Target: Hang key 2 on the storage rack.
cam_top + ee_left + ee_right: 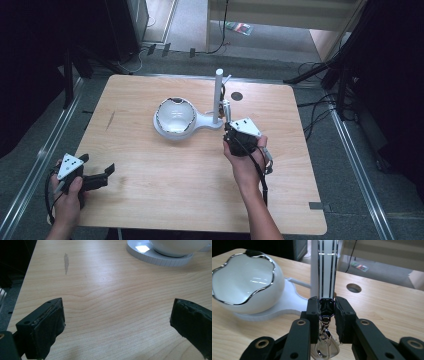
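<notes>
The right gripper (327,312) is clamping its jaws on a chrome-edged white bar (327,267) (a metal clasp (324,345) is dangling below the held end); the bar is standing upright just beside the white post (218,95) of a stand whose round base (165,131) is carrying a white bowl (175,116) near the middle of the wooden table (165,185); the left gripper (97,175) is resting at the table's near left corner, well apart from the stand, its jaws gaping wide over bare wood.
</notes>
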Demonstrator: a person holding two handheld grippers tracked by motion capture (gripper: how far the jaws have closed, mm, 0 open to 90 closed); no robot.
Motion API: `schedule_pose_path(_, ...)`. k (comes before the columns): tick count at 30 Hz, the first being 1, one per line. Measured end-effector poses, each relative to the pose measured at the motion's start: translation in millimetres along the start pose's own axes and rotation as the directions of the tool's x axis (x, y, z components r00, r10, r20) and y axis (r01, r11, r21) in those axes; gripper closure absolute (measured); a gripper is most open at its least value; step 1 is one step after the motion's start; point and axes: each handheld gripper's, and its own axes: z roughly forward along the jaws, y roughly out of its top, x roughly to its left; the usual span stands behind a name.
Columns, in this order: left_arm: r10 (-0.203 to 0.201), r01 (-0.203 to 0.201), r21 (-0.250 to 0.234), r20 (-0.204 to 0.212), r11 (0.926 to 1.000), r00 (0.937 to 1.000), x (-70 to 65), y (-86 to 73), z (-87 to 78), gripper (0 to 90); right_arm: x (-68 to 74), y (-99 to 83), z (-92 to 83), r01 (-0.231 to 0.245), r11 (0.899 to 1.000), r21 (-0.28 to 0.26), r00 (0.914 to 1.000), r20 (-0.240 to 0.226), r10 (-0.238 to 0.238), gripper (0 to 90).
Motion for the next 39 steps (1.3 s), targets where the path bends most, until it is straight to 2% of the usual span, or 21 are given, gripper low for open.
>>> schedule_pose_path(7, 0.002, -0.002, -0.001, -0.006, 1.0000, 1.0000, -0.3, 0.0, 0.0, 2.1, -4.6, -1.9, 6.1, 0.001, 1.000, -0.012, 0.9973, 0.074, 0.000, 75.7)
schedule_pose_path(14, 0.003, -0.003, -0.003, -0.002, 1.0000, 1.0000, -0.3, -0.1, -0.2, 2.2, -5.7, -3.8, 13.9, 0.008, 1.000, -0.005, 0.9893, 0.146, -0.007, 75.8)
schedule_pose_path(25, 0.003, -0.003, -0.003, -0.003, 1.0000, 1.0000, -0.3, -0.1, -0.1, 2.2, 1.7, -7.4, 22.1, 0.042, 0.999, 0.018, 0.9838, 0.174, -0.045, 75.7)
schedule_pose_path(33, 0.005, -0.005, 0.003, -0.004, 1.0000, 1.0000, -0.6, 0.2, 0.4, 2.3, 10.6, -10.3, 29.5, 0.078, 0.996, 0.043, 0.9702, 0.227, -0.086, 75.7)
schedule_pose_path(34, 0.006, -0.006, 0.003, -0.004, 1.0000, 1.0000, -0.7, 0.2, 0.4, 2.3, 13.8, -10.5, 30.8, 0.092, 0.995, 0.048, 0.9650, 0.242, -0.101, 75.7)
schedule_pose_path(39, 0.007, -0.007, 0.003, -0.005, 1.0000, 1.0000, -0.8, 0.1, 0.4, 2.3, 18.0, -10.9, 34.0, 0.100, 0.994, 0.052, 0.9571, 0.268, -0.111, 75.5)
